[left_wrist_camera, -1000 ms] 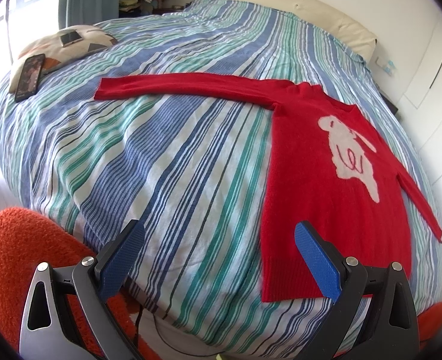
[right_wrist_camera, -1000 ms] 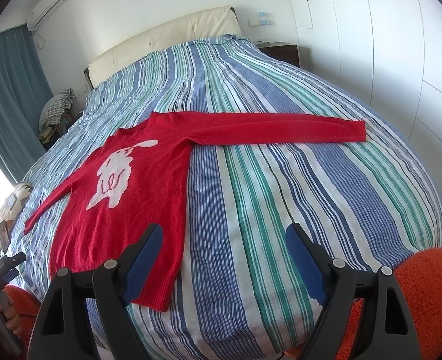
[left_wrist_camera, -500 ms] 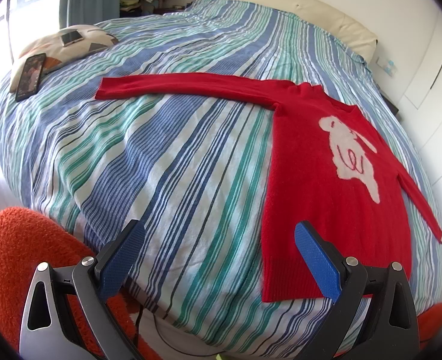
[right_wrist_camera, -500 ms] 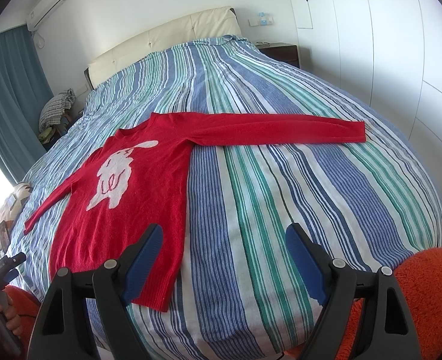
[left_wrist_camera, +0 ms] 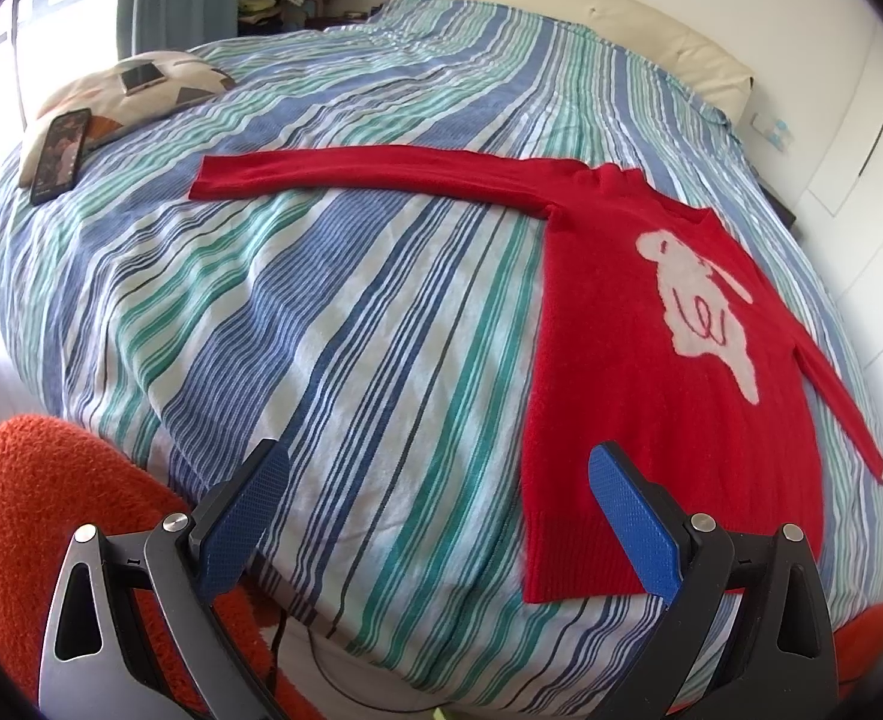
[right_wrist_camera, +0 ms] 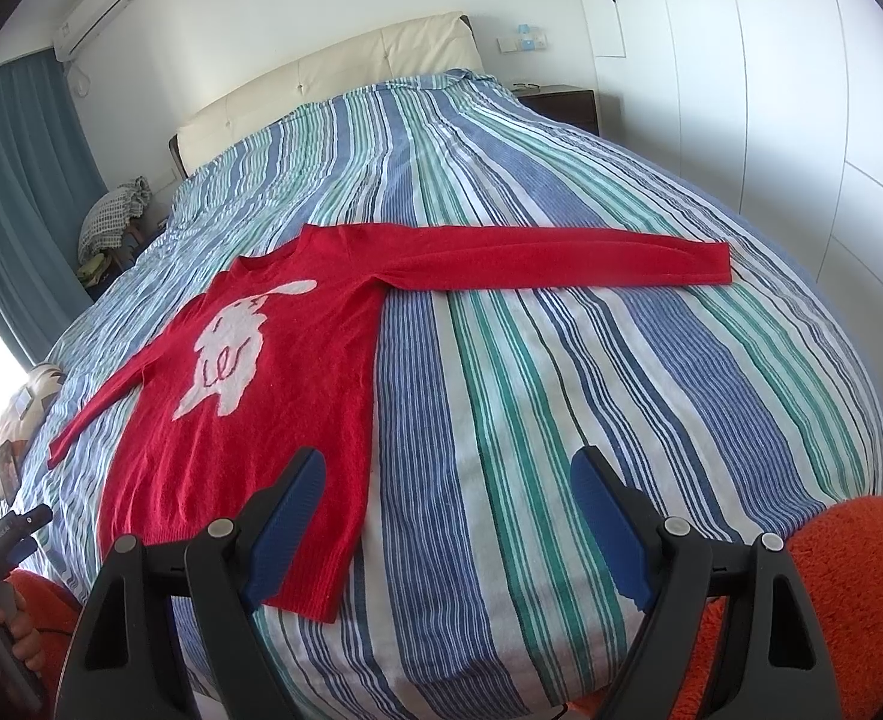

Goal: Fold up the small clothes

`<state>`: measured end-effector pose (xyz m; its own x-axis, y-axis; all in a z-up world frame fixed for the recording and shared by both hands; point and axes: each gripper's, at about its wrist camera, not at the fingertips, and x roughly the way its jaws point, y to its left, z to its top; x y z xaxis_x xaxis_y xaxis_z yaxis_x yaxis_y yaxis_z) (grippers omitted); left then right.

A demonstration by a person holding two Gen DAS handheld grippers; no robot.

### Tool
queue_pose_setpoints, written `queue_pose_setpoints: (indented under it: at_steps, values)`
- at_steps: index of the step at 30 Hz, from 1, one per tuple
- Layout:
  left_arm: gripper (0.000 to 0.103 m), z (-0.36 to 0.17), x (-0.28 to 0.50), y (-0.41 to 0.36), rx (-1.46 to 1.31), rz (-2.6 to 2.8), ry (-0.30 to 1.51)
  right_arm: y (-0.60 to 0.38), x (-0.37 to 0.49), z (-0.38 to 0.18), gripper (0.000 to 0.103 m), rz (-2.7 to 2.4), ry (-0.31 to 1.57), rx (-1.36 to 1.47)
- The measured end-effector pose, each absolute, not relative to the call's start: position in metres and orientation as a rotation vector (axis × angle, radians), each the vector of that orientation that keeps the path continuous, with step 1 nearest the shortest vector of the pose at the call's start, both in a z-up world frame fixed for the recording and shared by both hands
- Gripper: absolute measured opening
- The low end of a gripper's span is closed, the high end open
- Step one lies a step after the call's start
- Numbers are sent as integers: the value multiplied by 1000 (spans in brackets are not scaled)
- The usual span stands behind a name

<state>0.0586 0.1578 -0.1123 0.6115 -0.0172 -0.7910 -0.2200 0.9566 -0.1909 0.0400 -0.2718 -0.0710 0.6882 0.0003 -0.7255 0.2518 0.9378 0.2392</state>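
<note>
At the bottom of each wrist view, the left gripper (left_wrist_camera: 438,516) and right gripper (right_wrist_camera: 448,516) hang with jaws spread wide, holding nothing, over the near edge of the striped duvet (left_wrist_camera: 321,324). Just beyond lies the red sweater (right_wrist_camera: 273,414) with a white rabbit motif, flat and face up: lower right in the left view, lower left in the right view. Its sleeves reach outward. The knit looks soft, light and floppy; pinching a sleeve cuff (right_wrist_camera: 711,264) or hem corner seems wisest. Farther off, upper left, a phone (left_wrist_camera: 60,153) rests on a cushion (left_wrist_camera: 159,90).
</note>
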Motion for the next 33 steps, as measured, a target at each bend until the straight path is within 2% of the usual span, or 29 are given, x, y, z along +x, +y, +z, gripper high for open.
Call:
queue_pose_setpoints:
  at_steps: [33]
  values:
    - [101, -113, 59, 157, -272, 117, 908, -273, 41, -70, 83, -146, 799, 333]
